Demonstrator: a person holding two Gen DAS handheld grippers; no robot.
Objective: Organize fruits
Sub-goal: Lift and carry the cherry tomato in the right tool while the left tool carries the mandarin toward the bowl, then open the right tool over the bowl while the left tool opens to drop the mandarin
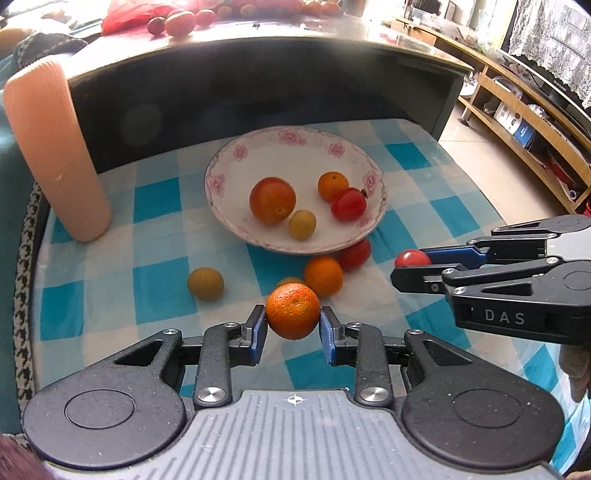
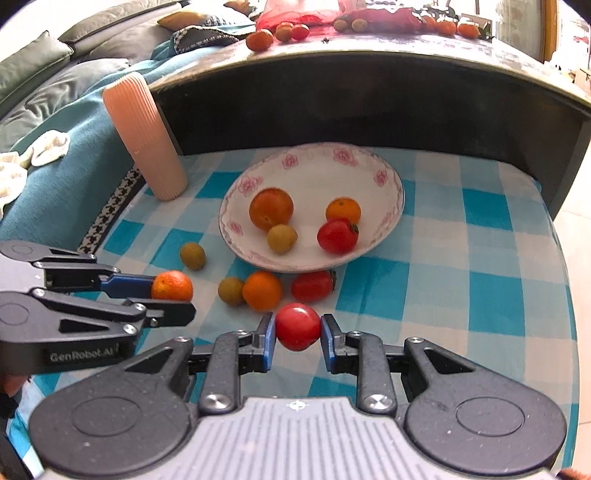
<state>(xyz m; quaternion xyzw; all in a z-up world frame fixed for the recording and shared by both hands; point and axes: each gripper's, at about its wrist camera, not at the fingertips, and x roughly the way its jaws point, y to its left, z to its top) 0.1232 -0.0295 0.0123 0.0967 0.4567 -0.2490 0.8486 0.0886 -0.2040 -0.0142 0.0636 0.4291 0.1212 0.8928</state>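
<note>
Both grippers carry fruit above the checked cloth: the left gripper has its jaws closed on an orange, the right gripper on a tomato. The carrying step looks under way; next, each likely needs moving forward over the bowl and releasing there, clear of the fruit already inside

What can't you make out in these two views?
- Yellow fruit, left wrist view: mostly hidden behind the held orange.
- Tomato in the right gripper, left wrist view: half covered by its fingers.
- Fruits on the far shelf, both views: glare and small size blur their kind.
</note>
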